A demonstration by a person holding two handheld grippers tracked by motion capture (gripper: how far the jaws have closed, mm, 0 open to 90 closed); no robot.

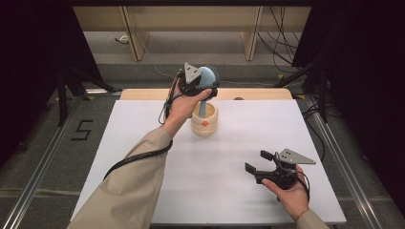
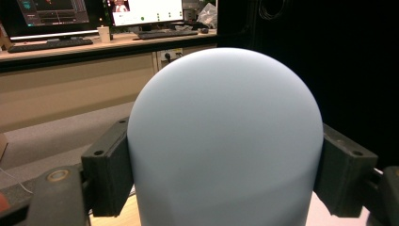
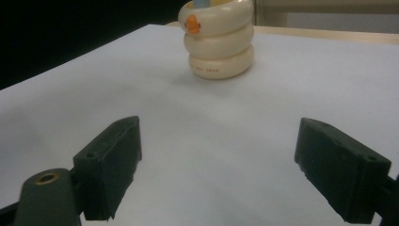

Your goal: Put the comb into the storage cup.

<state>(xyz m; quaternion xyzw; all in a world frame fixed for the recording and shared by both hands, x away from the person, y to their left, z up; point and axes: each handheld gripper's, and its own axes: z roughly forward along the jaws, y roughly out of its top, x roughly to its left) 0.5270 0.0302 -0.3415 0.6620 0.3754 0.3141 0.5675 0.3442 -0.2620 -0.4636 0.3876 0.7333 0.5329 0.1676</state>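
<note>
Left claw (image 1: 206, 85) clamped on blue brush (image 2: 225, 141), handle in cream holder (image 1: 205, 120); next: lift/seat w/o tipping. Right claw (image 1: 260, 161) apart, idle.

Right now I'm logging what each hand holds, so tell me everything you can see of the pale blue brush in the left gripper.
The pale blue brush has a smooth, matte, plastic-looking domed head, with dark bristles showing along its far edge in the high view, and a slim blue handle that runs down into the cream holder. It stands roughly upright above the table's far middle. The left gripper is shut on the head, its black fingers pressing both sides. How deep the handle sits in the holder is hidden.
</note>
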